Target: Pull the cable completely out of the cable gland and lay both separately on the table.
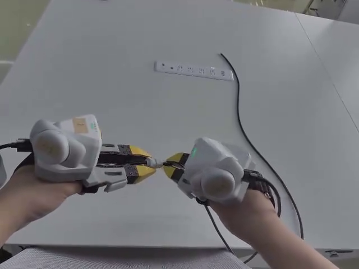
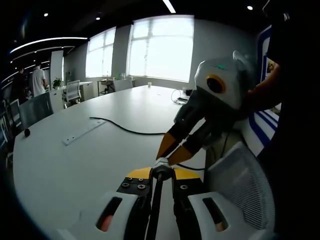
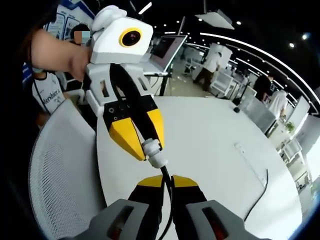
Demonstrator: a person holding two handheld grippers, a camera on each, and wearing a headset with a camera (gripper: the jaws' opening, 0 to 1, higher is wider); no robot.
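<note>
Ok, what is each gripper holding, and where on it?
The left gripper has its jaws shut on the white cable gland; the right gripper has its jaws shut on the black cable just beside the gland.

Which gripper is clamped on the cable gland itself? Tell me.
The left gripper: its yellow jaws pinch the white cable gland, while the right gripper grips the black cable leaving it.

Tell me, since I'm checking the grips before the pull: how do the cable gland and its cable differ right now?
The cable gland is white and stubby; the cable is black and thin. The gland sits in the left gripper, the cable in the right gripper. Both are off the table and joined.
</note>
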